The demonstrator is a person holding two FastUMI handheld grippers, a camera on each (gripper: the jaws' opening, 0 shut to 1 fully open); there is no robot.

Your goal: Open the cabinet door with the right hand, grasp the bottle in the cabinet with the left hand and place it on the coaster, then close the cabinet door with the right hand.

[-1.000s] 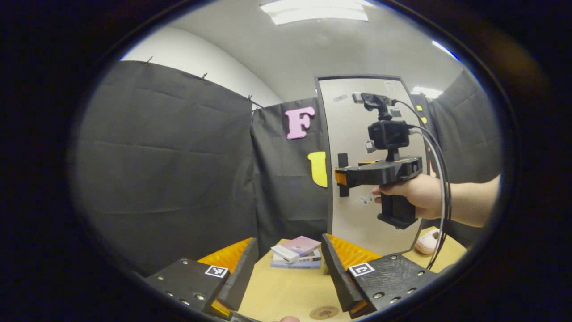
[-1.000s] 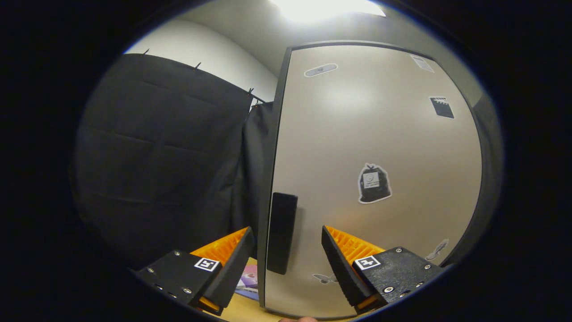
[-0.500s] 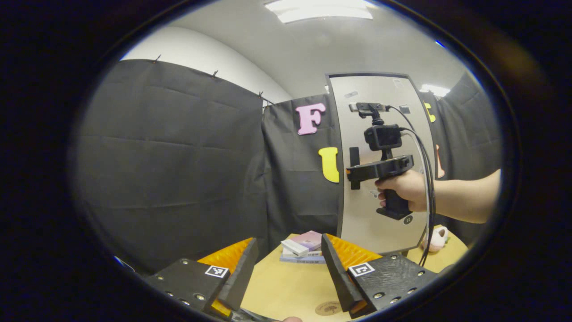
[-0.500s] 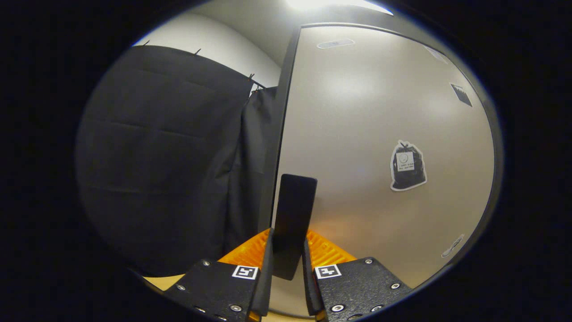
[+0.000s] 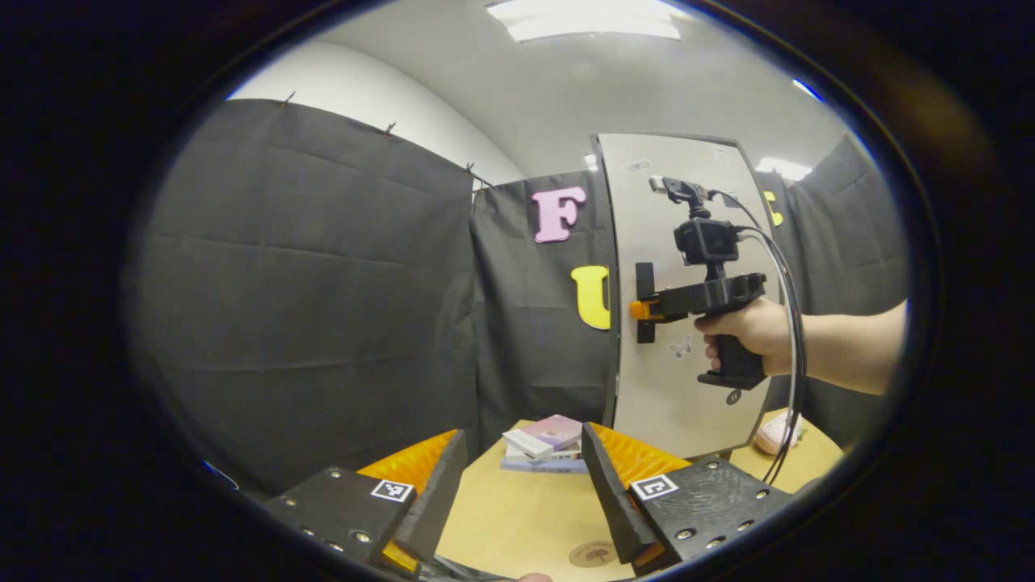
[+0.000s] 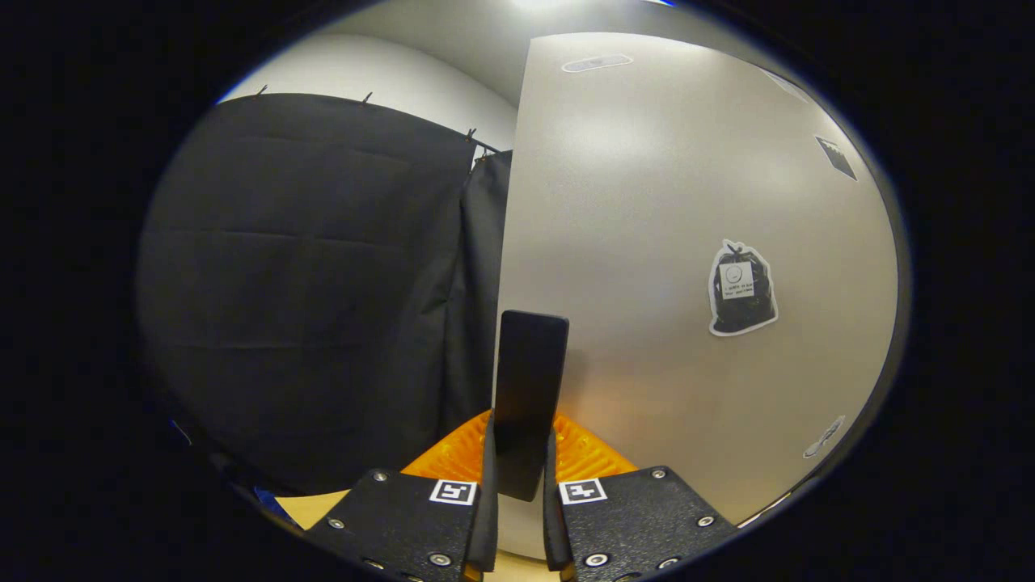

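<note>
A pale cabinet door (image 6: pixel 671 202) with a black upright handle (image 6: pixel 530 380) rises right in front of my right gripper (image 6: pixel 517 493), which is shut on the handle's lower part. In the left gripper view the same door (image 5: pixel 687 396) stands at the table's far side, and the right gripper (image 5: pixel 643 310) clamps its handle (image 5: pixel 644 279), held by a hand (image 5: pixel 748 331). My left gripper (image 5: pixel 525 493) hovers open and empty over the table. A round wooden coaster (image 5: pixel 593 554) lies just below its right finger. The door hides the cabinet's inside and the bottle.
A small stack of books (image 5: pixel 543 444) lies on the wooden table (image 5: pixel 517 517) left of the cabinet. A pink soft object (image 5: pixel 778 435) sits to the cabinet's right. Cables (image 5: pixel 788 339) hang from the right gripper. Black cloth walls close in the left and back.
The right gripper went from open around the handle to shut on it a second ago. Since then the door's handle edge has come slightly outward. The left gripper has barely moved.
</note>
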